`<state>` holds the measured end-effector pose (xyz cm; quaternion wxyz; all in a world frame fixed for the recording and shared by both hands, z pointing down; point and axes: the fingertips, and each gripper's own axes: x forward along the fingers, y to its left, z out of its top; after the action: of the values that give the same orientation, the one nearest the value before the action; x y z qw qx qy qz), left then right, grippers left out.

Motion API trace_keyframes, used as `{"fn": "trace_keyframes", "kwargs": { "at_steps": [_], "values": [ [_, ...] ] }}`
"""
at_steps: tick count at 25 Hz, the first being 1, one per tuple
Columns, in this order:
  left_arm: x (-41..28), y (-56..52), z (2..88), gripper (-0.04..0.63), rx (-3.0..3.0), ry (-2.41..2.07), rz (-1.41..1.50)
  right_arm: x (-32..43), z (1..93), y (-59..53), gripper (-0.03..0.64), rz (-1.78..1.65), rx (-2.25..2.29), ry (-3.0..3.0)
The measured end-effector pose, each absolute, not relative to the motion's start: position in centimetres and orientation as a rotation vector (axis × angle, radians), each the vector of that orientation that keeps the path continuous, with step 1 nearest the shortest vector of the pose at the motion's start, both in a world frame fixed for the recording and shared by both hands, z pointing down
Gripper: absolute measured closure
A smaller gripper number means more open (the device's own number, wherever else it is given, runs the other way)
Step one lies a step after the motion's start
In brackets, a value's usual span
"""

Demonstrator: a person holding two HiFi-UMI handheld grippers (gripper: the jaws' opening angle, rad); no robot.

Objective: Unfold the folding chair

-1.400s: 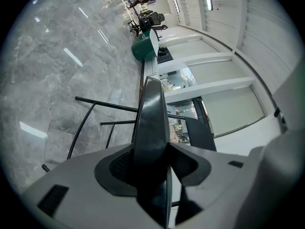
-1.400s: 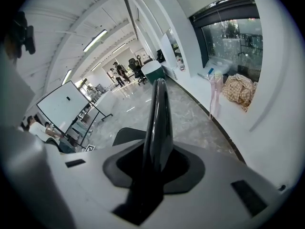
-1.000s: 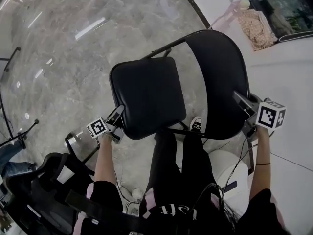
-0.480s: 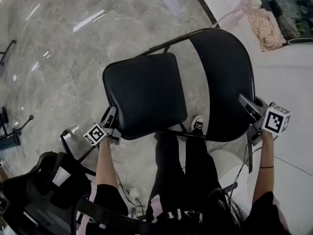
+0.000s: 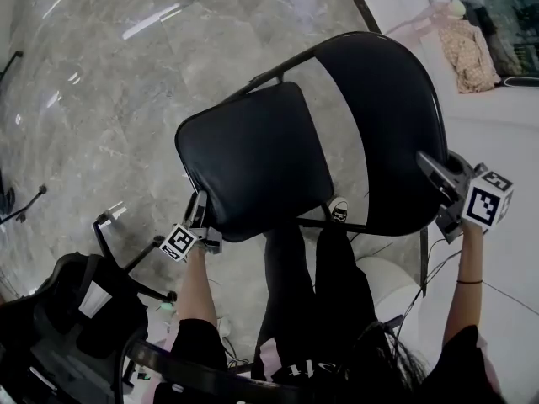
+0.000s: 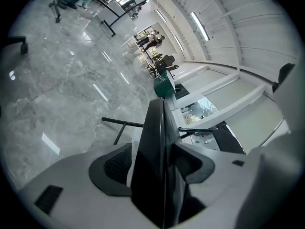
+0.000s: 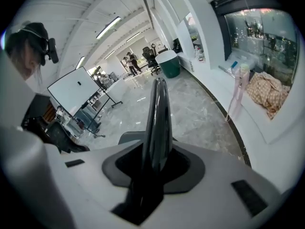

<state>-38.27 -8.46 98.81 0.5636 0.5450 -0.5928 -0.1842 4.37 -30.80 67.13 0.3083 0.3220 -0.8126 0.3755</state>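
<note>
The chair (image 5: 337, 141) stands on the grey floor (image 5: 101, 99), its seat (image 5: 253, 158) near level in front of the backrest (image 5: 392, 133). The left gripper (image 5: 200, 215) straddles the seat's near-left edge, jaws wide, with a sliver of gap at 1 pad (image 6: 114, 165). The right gripper (image 5: 435, 172) clamps the backrest's right edge, jaws narrow.

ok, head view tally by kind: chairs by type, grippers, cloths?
folding chair: 1
office chair: 1
grippers: 2, the left gripper and the right gripper
patterned cloth: 1
Total: 5
The cut-off legs at the left edge are not counted.
</note>
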Motion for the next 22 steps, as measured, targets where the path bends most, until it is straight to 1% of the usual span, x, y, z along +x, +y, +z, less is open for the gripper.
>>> {"fn": "trace_keyframes", "kwargs": {
  "at_steps": [2, 6, 9, 15, 16, 17, 18, 22],
  "values": [
    [-36.7, -6.4, 100.2, 0.337, 1.18, -1.355, -0.475, 3.2, 67.0, -30.6, 0.503, 0.953, 0.783, -2.157],
    [-34.5, -3.0, 103.3, 0.353, 1.001, -1.353, -0.394, 0.3, 67.0, -29.6, 0.504, 0.851, 0.661, -2.138],
    [-34.8, -2.6, 103.3, 0.353, 1.007, -1.362, -0.436, -0.1, 67.3, -29.7, 0.502, 0.793, 0.664, -2.108],
    [-34.6, -2.9, 102.8, 0.353, 1.045, -1.323, -0.378, 0.0, 67.3, -29.6, 0.499, 0.797, 0.655, -2.109],
    [-34.7, -2.9, 102.4, 0.353, 1.06, -1.322, -0.367, -0.2, 67.5, -29.4, 0.478, 0.807, 0.637, -2.098],
    [-34.8, -3.0, 101.9, 0.353, 1.077, -1.322, -0.36, -0.3, 67.5, -29.0, 0.434, 0.815, 0.618, -2.086],
    [-34.9, -3.1, 101.3, 0.353, 1.094, -1.321, -0.36, -0.4, 67.5, -28.8, 0.416, 0.819, 0.611, -2.077],
    [-34.6, -3.3, 98.6, 0.353, 1.135, -1.309, -0.373, 1.5, 65.7, -28.9, 0.416, 0.789, 0.784, -2.087]
  ]
}}
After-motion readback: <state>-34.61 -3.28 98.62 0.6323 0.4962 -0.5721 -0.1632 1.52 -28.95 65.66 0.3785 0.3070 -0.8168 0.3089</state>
